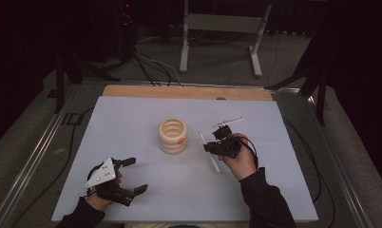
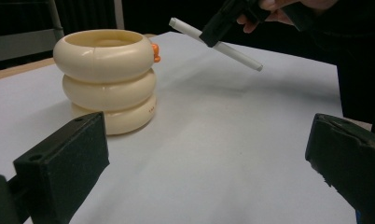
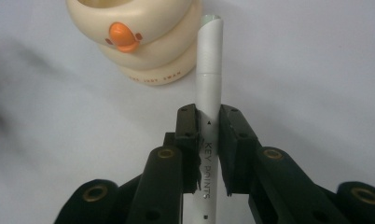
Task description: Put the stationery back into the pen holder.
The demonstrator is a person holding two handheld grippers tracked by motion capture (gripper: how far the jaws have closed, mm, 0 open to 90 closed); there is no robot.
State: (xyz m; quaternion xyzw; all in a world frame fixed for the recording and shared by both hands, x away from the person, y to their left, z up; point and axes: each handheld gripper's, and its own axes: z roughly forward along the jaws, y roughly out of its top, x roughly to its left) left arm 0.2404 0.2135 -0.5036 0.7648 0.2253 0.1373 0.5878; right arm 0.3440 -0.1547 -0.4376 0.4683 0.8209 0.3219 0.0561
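right gripper (image 3: 208,140) is clamping a white pen (image 3: 209,93) around mid-barrel, jaws pressed on both sides. "KEY POINTS" is printed along the barrel between the jaws; the pen's lower end is running off the bottom edge of the right gripper view, so that tip isn't readable. in the left gripper view the pen (image 2: 218,44) is hanging tilted above the mat, off the surface, with the right gripper (image 2: 225,21) cut off at the top edge and only part of the hand showing

cream holder (image 1: 173,136), three stacked rings with an open top, is standing upright mid-mat, just left of the pen (image 1: 209,151) in the high view. orange duck-bill detail is facing the right gripper; small print low on the bottom ring is too blurry to read. inside of the holder is sitting in shadow, can't tell what's in it

second white stick-like item (image 1: 228,122) is lying flat on the mat beyond the right gripper (image 1: 213,145), too small to identify

left gripper (image 1: 132,175) is sitting near the front-left of the light mat (image 1: 132,118), jaws spread wide with nothing between them, grey plate on top. its jaw tips are cropped at the bottom of the left gripper view

far side of the room is going dark, just table legs and cables visible
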